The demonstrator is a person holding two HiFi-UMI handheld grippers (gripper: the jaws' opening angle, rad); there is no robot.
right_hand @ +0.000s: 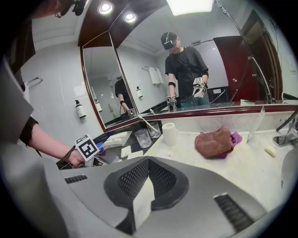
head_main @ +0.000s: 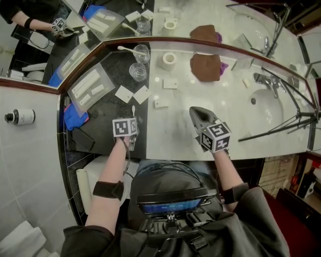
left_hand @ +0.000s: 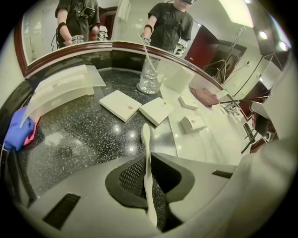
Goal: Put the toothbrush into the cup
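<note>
two-toned counter (head_main: pixel 175 125), black granite left and white marble right, with a sink (head_main: pixel 273 108) at far right and a brown cloth (head_main: pixel 205 67) near the mirror (head_main: pixel 210 15). right gripper (right_hand: pixel 147 172) clenched tight over the marble. left gripper (left_hand: pixel 148 162) clamped on the toothbrush (left_hand: pixel 146 137) above the granite's front part. back by the mirror, an empty glass cup (head_main: pixel 138 71) and a second cup (head_main: pixel 142 52) holding another brush (head_main: pixel 125 49). toothbrush white, upright between the jaws, well apart from both cups.
</note>
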